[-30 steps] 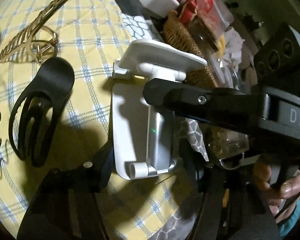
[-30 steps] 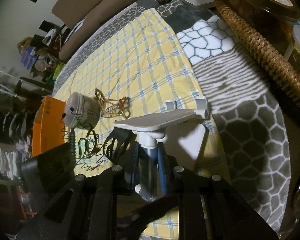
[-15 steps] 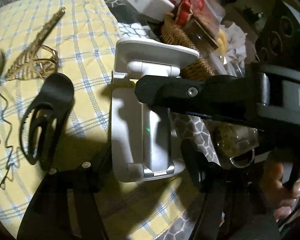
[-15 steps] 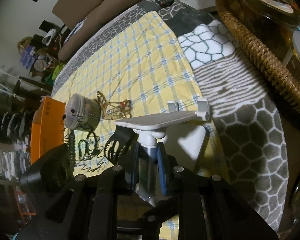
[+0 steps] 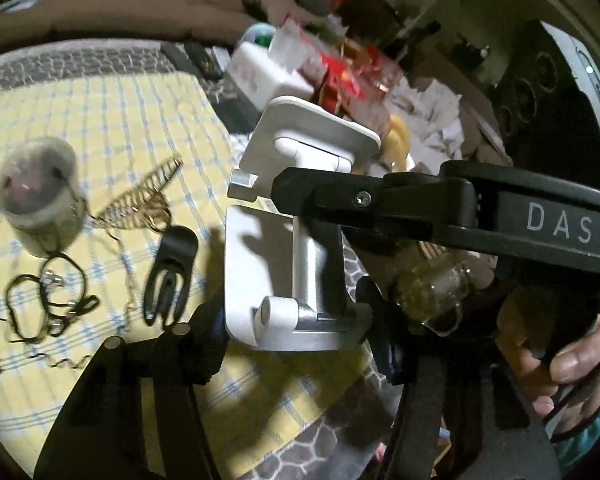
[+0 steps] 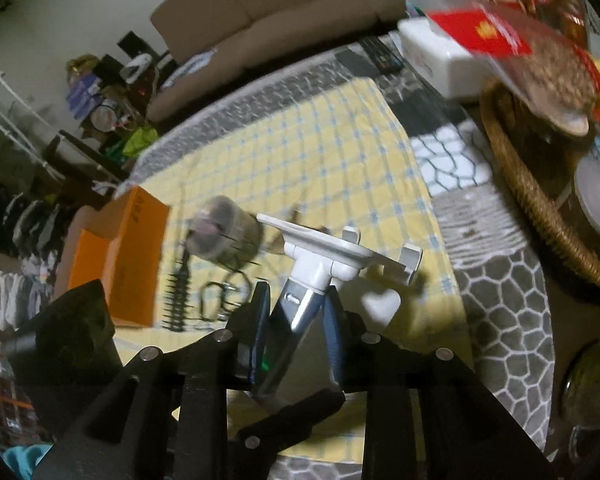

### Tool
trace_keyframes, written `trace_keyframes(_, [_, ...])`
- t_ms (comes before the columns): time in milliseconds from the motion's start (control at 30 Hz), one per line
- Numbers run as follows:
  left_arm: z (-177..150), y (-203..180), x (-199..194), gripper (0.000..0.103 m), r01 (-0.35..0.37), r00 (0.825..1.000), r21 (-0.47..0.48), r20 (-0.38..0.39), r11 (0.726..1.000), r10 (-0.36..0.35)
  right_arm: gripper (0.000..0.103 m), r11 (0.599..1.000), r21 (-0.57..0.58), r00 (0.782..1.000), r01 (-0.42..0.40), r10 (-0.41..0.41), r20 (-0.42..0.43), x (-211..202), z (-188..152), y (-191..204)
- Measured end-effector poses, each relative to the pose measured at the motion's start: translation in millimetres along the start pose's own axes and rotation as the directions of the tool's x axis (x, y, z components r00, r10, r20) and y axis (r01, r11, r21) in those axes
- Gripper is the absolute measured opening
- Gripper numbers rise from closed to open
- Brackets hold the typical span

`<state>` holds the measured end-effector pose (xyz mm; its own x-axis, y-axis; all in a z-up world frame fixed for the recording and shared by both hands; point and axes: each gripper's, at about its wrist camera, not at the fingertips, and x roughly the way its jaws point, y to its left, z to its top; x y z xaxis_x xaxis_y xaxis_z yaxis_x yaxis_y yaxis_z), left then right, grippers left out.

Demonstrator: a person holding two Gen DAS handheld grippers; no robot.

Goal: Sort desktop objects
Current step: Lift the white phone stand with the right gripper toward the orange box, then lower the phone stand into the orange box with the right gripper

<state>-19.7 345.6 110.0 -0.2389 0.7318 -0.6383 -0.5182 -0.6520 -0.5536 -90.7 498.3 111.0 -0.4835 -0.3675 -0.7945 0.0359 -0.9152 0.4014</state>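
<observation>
So your right claw (image 6: pixel 296 332) is clamped on the white phone stand (image 5: pixel 296 248), now lifted and tilting off the tabletop (image 5: pixel 132 120); left claw (image 5: pixel 292 340) sits apart at 6 o'clock, so it's headed somewhere.

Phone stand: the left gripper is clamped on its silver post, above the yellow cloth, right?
No, the right gripper is clamped on the phone stand post, as the right wrist view shows. The left gripper is open around its base. The yellow cloth part holds.

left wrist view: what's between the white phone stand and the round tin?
The gold hair claw and black hair claw lie on the yellow cloth between phone stand and round tin, per the left wrist view.
</observation>
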Motion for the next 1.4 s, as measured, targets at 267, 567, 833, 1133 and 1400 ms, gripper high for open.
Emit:
trace_keyframes(267, [8, 5, -72, 0.056, 0.015, 0.994, -0.002, 0.107, 1.0, -0.015, 0.028, 0.995, -0.102, 0.999, -0.004, 0.008, 0.044, -27, -1, 77])
trace_keyframes(567, [6, 45, -166, 0.056, -0.027, 0.976, -0.027, 0.213, 0.999, 0.032, 0.028, 0.971, -0.235, 0.998, -0.034, 0.048, 0.051, -31, -7, 179])
trace_keyframes(833, [-4, 102, -242, 0.056, -0.084, 0.958, -0.078, 0.269, 0.993, 0.102, 0.028, 0.941, -0.325, 0.994, -0.092, 0.105, 0.022, -2, -13, 270])
trace_keyframes(1133, [-4, 176, -282, 0.056, -0.155, 0.943, -0.152, 0.272, 0.976, 0.192, 0.028, 0.905, -0.393, 0.987, -0.16, 0.16, -0.033, 55, -17, 344])
trace_keyframes(1400, [-1, 241, -287, 0.056, -0.19, 0.936, -0.223, 0.253, 0.956, 0.245, 0.028, 0.887, -0.404, 0.974, -0.225, 0.2, -0.103, 113, -9, 378])
